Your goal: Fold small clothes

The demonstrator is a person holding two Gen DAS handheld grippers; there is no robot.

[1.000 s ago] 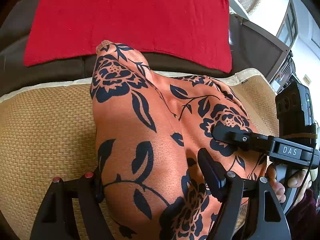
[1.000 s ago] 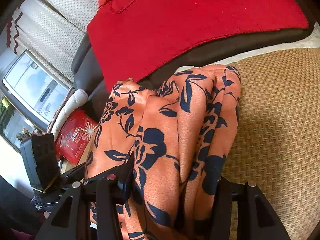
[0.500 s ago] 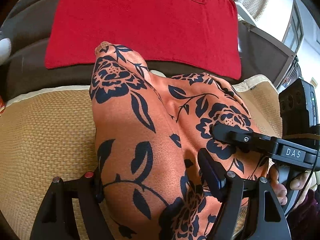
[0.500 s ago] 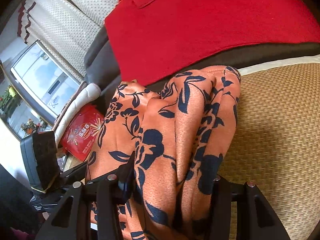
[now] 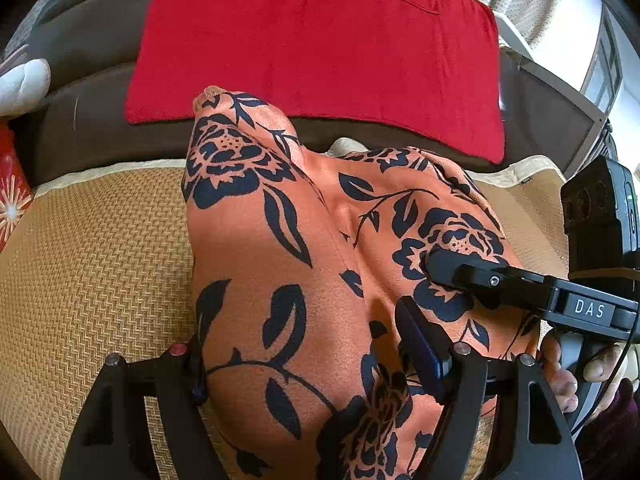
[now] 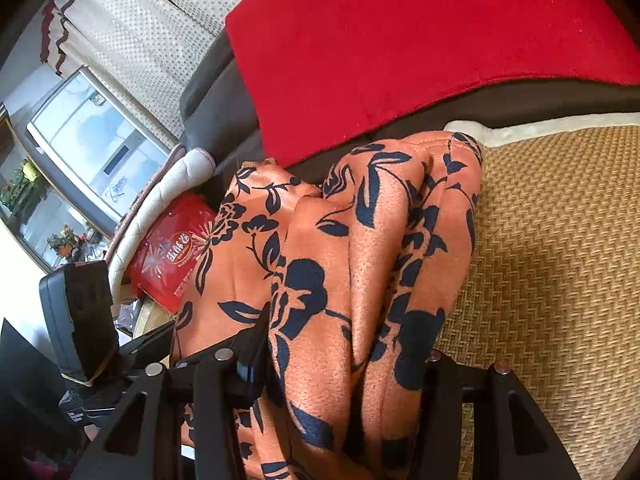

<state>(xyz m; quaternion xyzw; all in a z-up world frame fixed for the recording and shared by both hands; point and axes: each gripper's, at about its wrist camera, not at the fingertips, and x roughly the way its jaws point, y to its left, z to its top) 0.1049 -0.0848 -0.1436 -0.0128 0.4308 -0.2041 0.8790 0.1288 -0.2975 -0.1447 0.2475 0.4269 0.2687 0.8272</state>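
Observation:
An orange garment with a dark blue flower print (image 5: pixel 280 248) hangs bunched between both grippers above a woven tan mat (image 5: pixel 92 248). My left gripper (image 5: pixel 304 364) is shut on a thick fold of it, with cloth filling the gap between the fingers. My right gripper (image 6: pixel 344 356) is shut on another bunch of the same garment (image 6: pixel 340 248). The right gripper's finger (image 5: pixel 472 276) also shows in the left wrist view, pressed into the cloth at the right. The garment's lower part is hidden behind the fingers.
A red cloth (image 5: pixel 320 48) lies over the dark sofa back (image 5: pixel 80 120) behind the mat. A red printed bag (image 6: pixel 172 248) and a white cushion (image 6: pixel 160 192) sit at the left end. A window (image 6: pixel 88 148) is beyond.
Both grippers have kept their hold on the garment and moved slightly, so the red cloth and sofa back shifted right in the left view. The garment's shape is almost unchanged.

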